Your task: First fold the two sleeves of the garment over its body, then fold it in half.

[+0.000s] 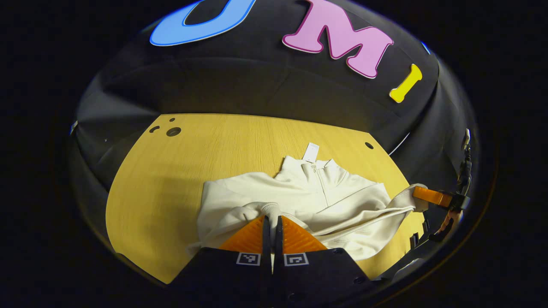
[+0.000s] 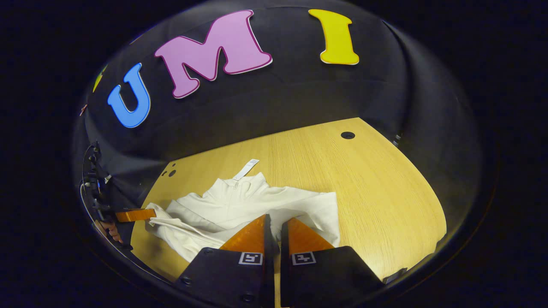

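**Both grippers pinching sleeve cloth over the garment**

Garment (image 1: 325, 192): 1 cream pullover w/ short zip collar, lying on the table (image 1: 162, 179), collar toward the far wall. Soft knit, rumpled, ribbed cuff bunched up near the front edge. White tag (image 1: 311, 152) sticks out past the collar, flat on the wood.

Left gripper (image 1: 272, 226): fingers nearly together, only a thin slit between them, tips at the bunched cuff and sleeve fold. Cloth looks caught at the tips, but the pinch itself is hidden behind the fingers, so can't tell for sure. Pads ridged, wedge-shaped. 2 square markers on the black body below.

Right gripper (image 2: 275, 229): fingers also narrow, tips over the pullover's near edge in the right gripper view. In the left gripper view it shows at far right (image 1: 424, 194), a finger touching the end of a sleeve (image 1: 398, 205) that is pulled out taut to that side, w/ part of a hand behind it.

Table: light wood-grain top, curved front edge, smooth. Holes: 3 dark round ones grouped at the far left corner (image 1: 171, 130), 1 at the far right (image 1: 369, 145).

Around: black cloth wall behind the table. The garment's lower half is blocked by each gripper's own fingers and body.
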### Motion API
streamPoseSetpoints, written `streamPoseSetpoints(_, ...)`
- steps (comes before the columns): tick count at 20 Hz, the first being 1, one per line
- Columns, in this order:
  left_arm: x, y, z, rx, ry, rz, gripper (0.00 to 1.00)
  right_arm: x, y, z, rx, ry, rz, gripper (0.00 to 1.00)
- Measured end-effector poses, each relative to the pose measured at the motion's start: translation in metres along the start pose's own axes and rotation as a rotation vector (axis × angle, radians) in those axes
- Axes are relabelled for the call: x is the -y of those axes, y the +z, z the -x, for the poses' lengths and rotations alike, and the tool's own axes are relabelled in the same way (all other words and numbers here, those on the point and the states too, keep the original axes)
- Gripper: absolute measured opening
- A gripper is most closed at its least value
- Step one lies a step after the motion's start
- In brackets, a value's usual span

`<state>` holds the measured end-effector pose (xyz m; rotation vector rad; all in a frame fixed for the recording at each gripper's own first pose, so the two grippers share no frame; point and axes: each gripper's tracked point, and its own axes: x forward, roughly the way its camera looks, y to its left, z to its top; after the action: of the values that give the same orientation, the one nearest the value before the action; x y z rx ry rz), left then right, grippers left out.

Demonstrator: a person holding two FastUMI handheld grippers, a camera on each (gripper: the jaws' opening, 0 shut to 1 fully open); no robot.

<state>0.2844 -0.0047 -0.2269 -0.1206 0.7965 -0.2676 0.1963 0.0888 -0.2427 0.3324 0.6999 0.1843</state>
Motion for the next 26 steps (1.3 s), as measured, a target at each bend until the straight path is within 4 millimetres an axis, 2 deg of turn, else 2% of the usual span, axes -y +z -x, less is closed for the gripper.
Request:
streamPoseSetpoints(5,-0.007,-0.007,-0.039,-0.042,0.025,0.005,0.06,0.008,-0.011,-0.038,-0.046,-0.034,0.016,0.1)
streamPoseSetpoints(8,-0.013,-0.019,-0.059,-0.079,0.049,-0.001,0.06,0.013,-0.029,-0.059,-0.104,-0.057,0.024,0.1)
streamPoseSetpoints(12,-0.017,-0.029,-0.071,-0.1,0.072,0.012,0.06,0.016,-0.053,-0.078,-0.178,-0.077,0.004,0.1)
streamPoseSetpoints(15,-0.019,-0.034,-0.079,-0.101,0.069,0.073,0.06,0.019,-0.063,-0.084,-0.204,-0.085,-0.016,0.15)
streamPoseSetpoints(16,-0.018,-0.036,-0.079,-0.104,0.064,0.095,0.1,0.018,-0.065,-0.085,-0.211,-0.084,-0.02,0.16)
streamPoseSetpoints(17,-0.018,-0.037,-0.079,-0.105,0.056,0.115,0.12,0.018,-0.065,-0.086,-0.213,-0.084,-0.021,0.1)
streamPoseSetpoints(18,-0.019,-0.036,-0.079,-0.099,0.056,0.125,0.17,0.018,-0.065,-0.087,-0.213,-0.085,-0.021,0.19)
streamPoseSetpoints(19,-0.02,-0.037,-0.079,-0.093,0.055,0.13,0.17,0.019,-0.064,-0.087,-0.211,-0.084,-0.024,0.14)
streamPoseSetpoints(21,-0.021,-0.032,-0.078,-0.075,0.053,0.124,0.23,0.015,-0.063,-0.085,-0.212,-0.065,-0.034,0.34)
streamPoseSetpoints(22,-0.02,-0.03,-0.078,-0.066,0.051,0.12,0.3,0.011,-0.061,-0.084,-0.208,-0.047,-0.043,0.4)
streamPoseSetpoints(23,-0.022,-0.027,-0.075,-0.061,0.059,0.114,0.42,0.009,-0.057,-0.083,-0.197,-0.041,-0.047,0.55)
streamPoseSetpoints(24,-0.024,-0.026,-0.074,-0.057,0.074,0.1,0.53,0.008,-0.052,-0.082,-0.177,-0.038,-0.05,0.58)
streamPoseSetpoints(25,-0.027,-0.025,-0.073,-0.055,0.09,0.084,0.59,0.009,-0.046,-0.08,-0.159,-0.039,-0.056,0.66)
streamPoseSetpoints(26,-0.028,-0.023,-0.072,-0.051,0.096,0.074,0.7,0.009,-0.043,-0.079,-0.147,-0.041,-0.066,0.59)
